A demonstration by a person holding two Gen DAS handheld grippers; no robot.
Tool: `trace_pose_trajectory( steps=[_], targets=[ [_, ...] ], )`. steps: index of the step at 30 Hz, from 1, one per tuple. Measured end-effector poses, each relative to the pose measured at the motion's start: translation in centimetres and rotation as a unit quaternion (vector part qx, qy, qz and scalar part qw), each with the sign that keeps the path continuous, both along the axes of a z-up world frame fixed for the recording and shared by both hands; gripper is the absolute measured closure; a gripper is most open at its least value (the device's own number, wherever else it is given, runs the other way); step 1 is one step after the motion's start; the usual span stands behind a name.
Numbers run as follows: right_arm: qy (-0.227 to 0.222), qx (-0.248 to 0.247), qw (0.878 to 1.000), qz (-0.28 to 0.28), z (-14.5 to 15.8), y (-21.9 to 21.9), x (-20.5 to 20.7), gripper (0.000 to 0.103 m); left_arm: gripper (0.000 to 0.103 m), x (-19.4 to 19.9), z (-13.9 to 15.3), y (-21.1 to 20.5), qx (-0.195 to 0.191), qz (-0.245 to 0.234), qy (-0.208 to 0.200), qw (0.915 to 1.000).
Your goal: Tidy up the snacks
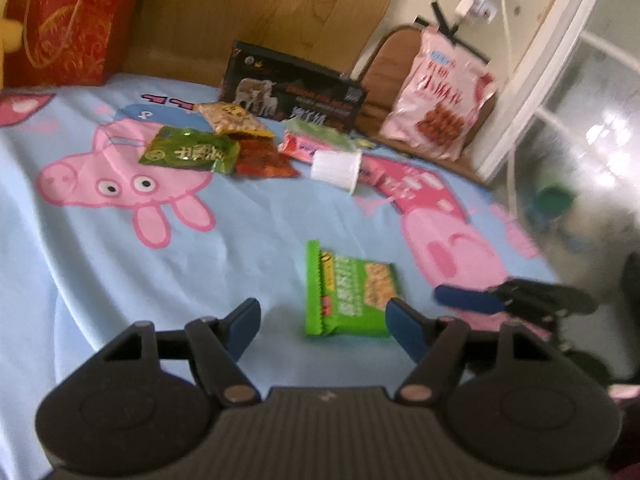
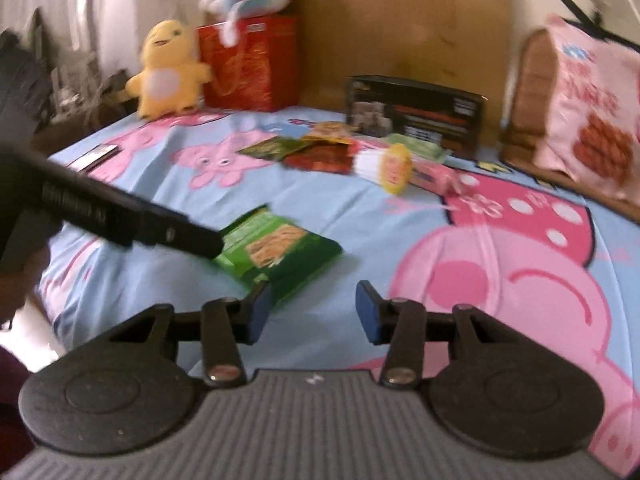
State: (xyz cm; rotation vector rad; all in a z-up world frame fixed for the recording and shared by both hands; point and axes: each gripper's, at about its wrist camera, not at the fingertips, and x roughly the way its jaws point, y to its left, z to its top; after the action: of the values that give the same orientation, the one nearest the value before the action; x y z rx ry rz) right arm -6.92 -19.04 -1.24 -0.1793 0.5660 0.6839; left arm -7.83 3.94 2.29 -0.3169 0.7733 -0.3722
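Note:
A bright green snack packet point(image 1: 348, 292) lies flat on the blue cartoon-pig bedsheet point(image 1: 120, 260). My left gripper point(image 1: 324, 322) hovers over its near end, open, with the packet lying between and just ahead of the blue pads. My right gripper point(image 2: 314, 312) is open with only sheet between its pads; the same packet point(image 2: 276, 252) lies just ahead of its left finger. The left gripper's black body point(image 2: 120, 216) reaches over that packet. From the right edge of the left wrist view, a blue finger point(image 1: 468, 299) of the right gripper pokes in.
Farther back lie a dark green packet point(image 1: 188, 152), an orange packet point(image 1: 232, 118), a red packet point(image 1: 264, 158), a pink packet point(image 1: 304, 146) and a tipped white cup point(image 1: 336, 164). Behind them stand a black box point(image 1: 292, 96), a big pink bag point(image 1: 440, 96), a red gift bag point(image 2: 248, 64) and a yellow plush point(image 2: 168, 68).

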Motion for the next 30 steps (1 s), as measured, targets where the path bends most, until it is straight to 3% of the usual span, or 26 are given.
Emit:
trace_pose_trajectory(
  steps=[3, 6, 10, 12, 13, 17, 21, 25, 30],
  targets=[
    [-0.001, -0.012, 1.0, 0.014, 0.0, 0.2, -0.1, 0.054, 0.032, 0.4, 0.2, 0.6, -0.039, -0.018, 0.003, 0.9991],
    [0.002, -0.015, 0.999, 0.029, 0.2, 0.3, -0.3, 0.053, 0.036, 1.5, -0.4, 0.4, -0.037, -0.019, 0.018, 0.999],
    [0.01, -0.002, 0.999, 0.05, 0.7, 0.5, -0.3, 0.053, 0.057, 2.7, -1.4, -0.7, -0.035, -0.041, 0.037, 0.9979],
    [0.009, -0.011, 0.998, 0.056, 0.4, 1.1, -0.4, 0.054, 0.074, 2.9, -1.4, -1.6, -0.022, -0.057, 0.033, 0.9976],
    [0.012, -0.021, 0.998, 0.057, 0.0, 1.6, -0.2, 0.057, 0.076, 3.1, -1.5, -1.8, -0.027, -0.064, 0.037, 0.9969],
    [-0.013, -0.035, 0.999, 0.033, -0.3, 2.5, 0.7, 0.073, 0.077, 4.1, 0.0, -1.7, -0.019, -0.065, 0.013, 0.9976],
    [-0.025, 0.011, 0.999, 0.024, 2.0, 2.1, 3.4, 0.073, 0.077, 6.9, 3.8, -1.1, -0.013, -0.058, -0.04, 0.9974],
    [-0.083, 0.026, 0.996, 0.012, 5.0, 2.6, 6.9, 0.073, 0.077, 11.5, 7.2, -1.0, 0.008, -0.045, -0.096, 0.9943],
    [-0.106, 0.035, 0.993, -0.024, 7.5, 3.9, 14.8, 0.073, 0.077, 19.7, 9.1, -1.5, 0.025, -0.016, -0.113, 0.9931]
  ],
)
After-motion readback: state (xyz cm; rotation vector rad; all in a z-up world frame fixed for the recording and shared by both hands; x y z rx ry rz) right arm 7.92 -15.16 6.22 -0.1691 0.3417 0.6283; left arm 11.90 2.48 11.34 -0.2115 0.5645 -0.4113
